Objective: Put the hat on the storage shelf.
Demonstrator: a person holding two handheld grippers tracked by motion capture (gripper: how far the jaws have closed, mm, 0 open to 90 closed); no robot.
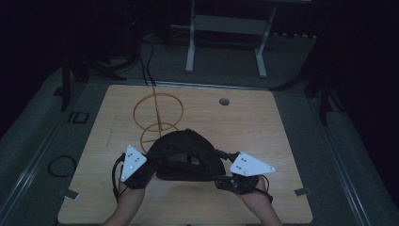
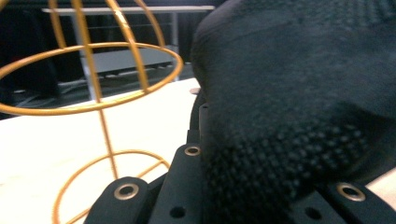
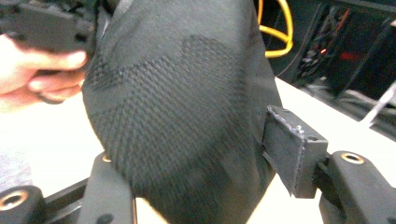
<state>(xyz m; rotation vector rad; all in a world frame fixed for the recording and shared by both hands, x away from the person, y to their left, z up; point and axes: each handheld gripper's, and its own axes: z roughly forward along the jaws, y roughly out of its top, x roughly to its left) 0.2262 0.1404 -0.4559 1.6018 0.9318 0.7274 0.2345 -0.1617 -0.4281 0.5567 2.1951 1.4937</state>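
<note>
We hold a black cap (image 1: 186, 153) between us near the table's (image 1: 263, 127) front edge, at its middle. Our left gripper (image 1: 149, 165) is clamped shut on the cap's edge; our right gripper (image 1: 225, 165) has its jaws parted, fabric between them but the pads not pressing. The cap looks light, soft and floppy (knit mesh, grippy rather than slick), so we would take it by the rim on both sides. Just behind it stands a gold wire stand (image 1: 157, 115), which could snag the cloth.
</note>
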